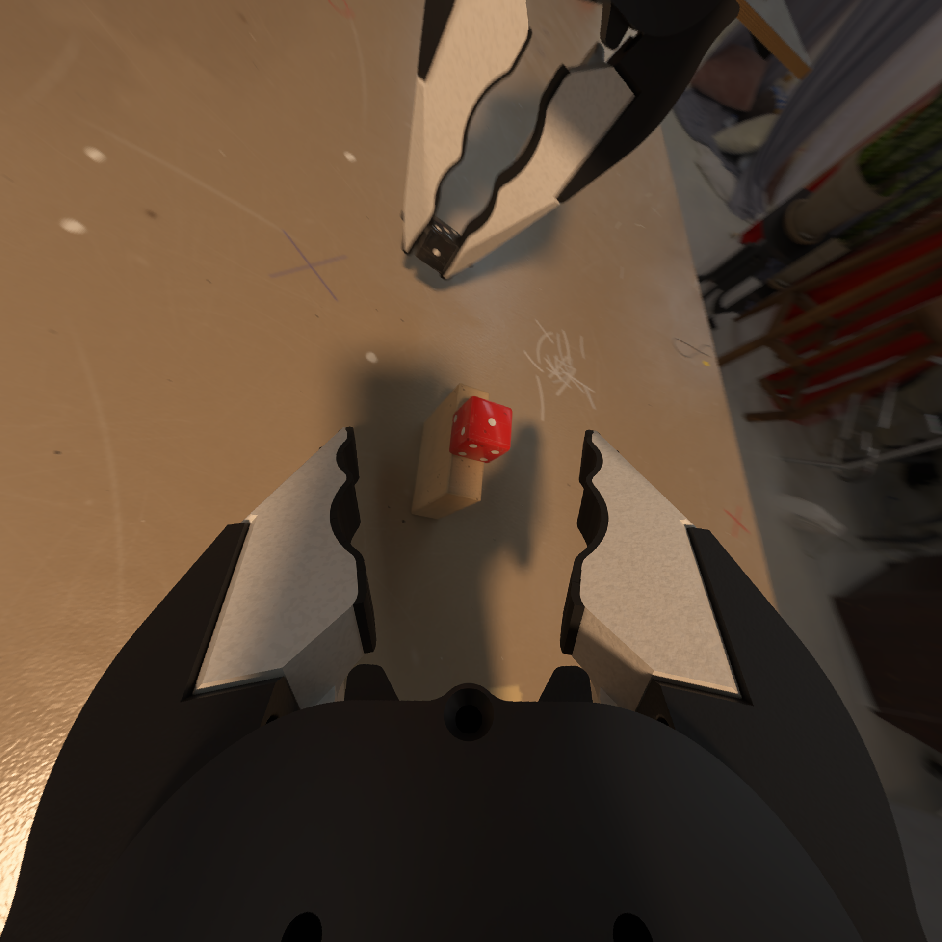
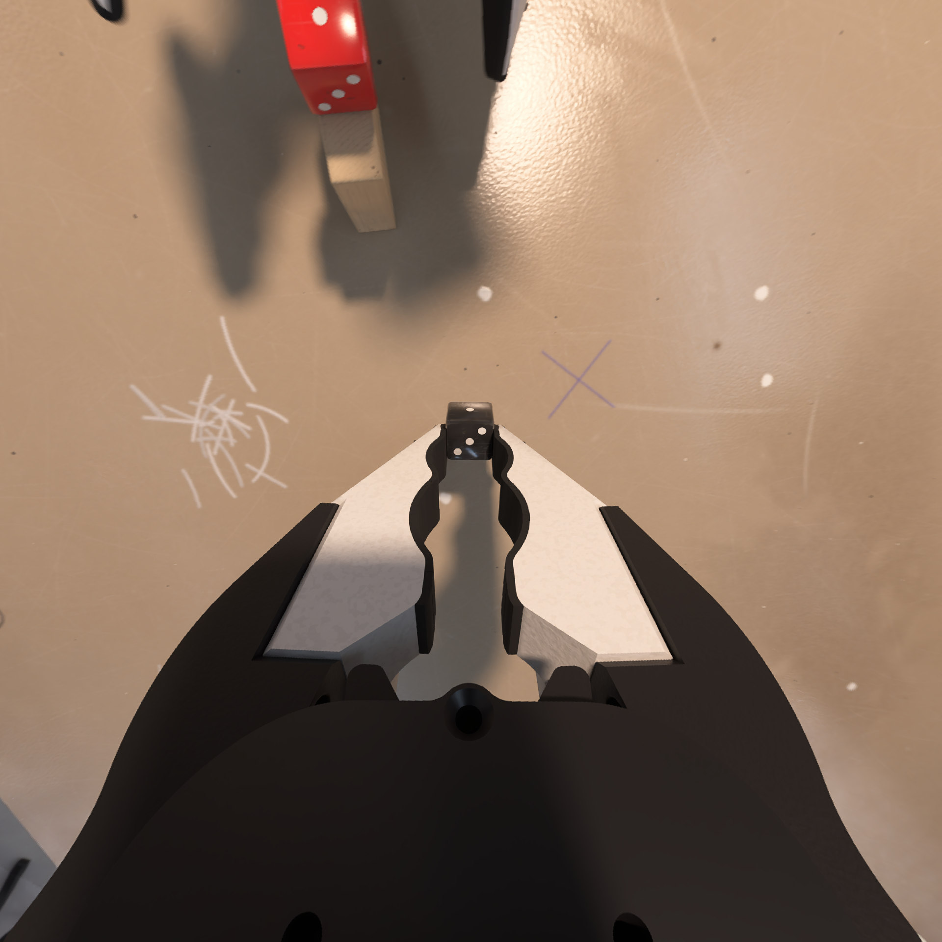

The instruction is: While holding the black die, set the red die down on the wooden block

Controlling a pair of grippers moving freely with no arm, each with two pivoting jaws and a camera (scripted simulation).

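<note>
The red die (image 1: 480,429) rests on top of the narrow wooden block (image 1: 448,461), overhanging one side a little. My left gripper (image 1: 469,433) is open above them, its fingers apart on either side and touching nothing. My right gripper (image 2: 469,433) is shut on the small black die (image 2: 469,430) at its fingertips, close over the tan table. It also shows in the left wrist view (image 1: 433,250) beyond the block, with the black die (image 1: 435,249). The right wrist view shows the red die (image 2: 331,56) on the block (image 2: 359,173) at the top.
The tan tabletop (image 1: 178,357) has white scratch marks (image 2: 219,428) and a faint pencilled cross (image 2: 578,380). The table edge (image 1: 713,382) runs down the right of the left wrist view, with red frames and clutter (image 1: 841,280) on the floor beyond.
</note>
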